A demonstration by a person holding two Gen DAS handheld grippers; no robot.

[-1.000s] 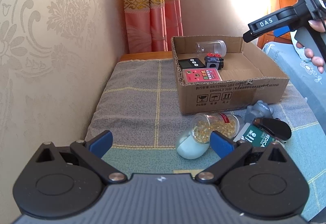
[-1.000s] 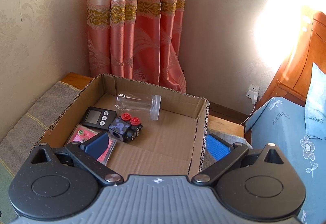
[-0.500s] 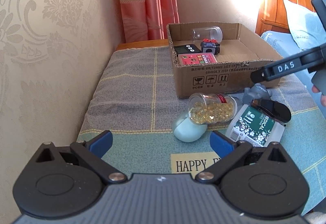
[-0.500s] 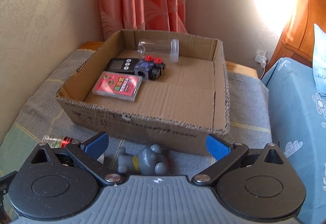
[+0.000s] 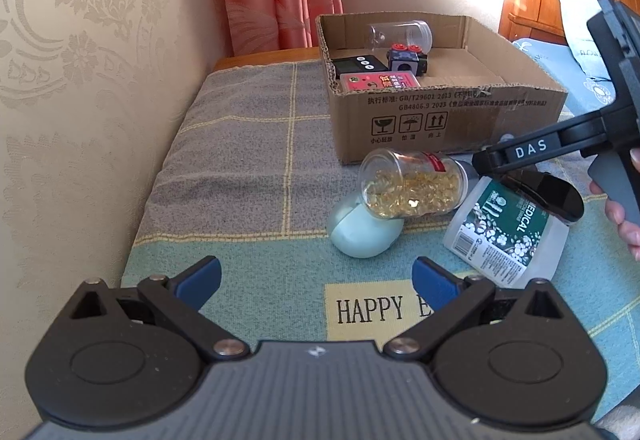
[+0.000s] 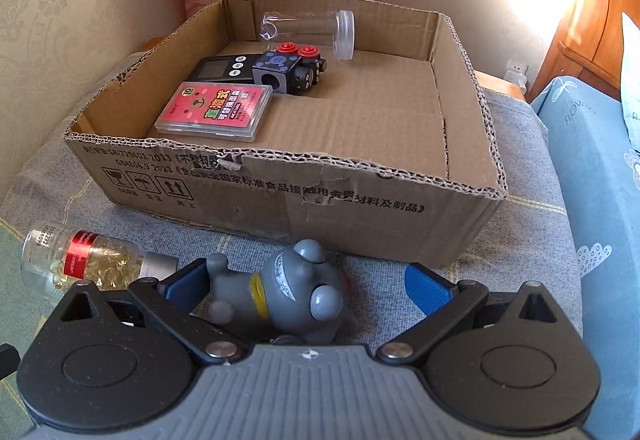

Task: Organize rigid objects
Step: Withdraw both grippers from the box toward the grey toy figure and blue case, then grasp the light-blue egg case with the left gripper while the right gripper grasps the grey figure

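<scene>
Right gripper (image 6: 306, 286) agape around grey toy (image 6: 288, 290) beside box (image 6: 360, 215).

One cardboard box (image 6: 360, 207) holds four things: one empty clear jar (image 6: 308, 31), one black timer (image 6: 220, 68), one toy block (image 6: 288, 69), one pink card case (image 6: 214, 111). Outside lie one capsule bottle (image 5: 412, 185), one grey figurine (image 6: 292, 290), one medical pack (image 5: 500, 236), one pale green egg-shaped case (image 5: 360, 232) and one black case (image 5: 556, 195).

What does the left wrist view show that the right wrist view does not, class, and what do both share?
Only the left wrist view shows the pale egg-shaped case, the wipes pack, the black case and the open left gripper. Only the right wrist view shows the grey toy lying between the open right gripper's fingers. Both show the box, the items in it and the capsule bottle.
</scene>
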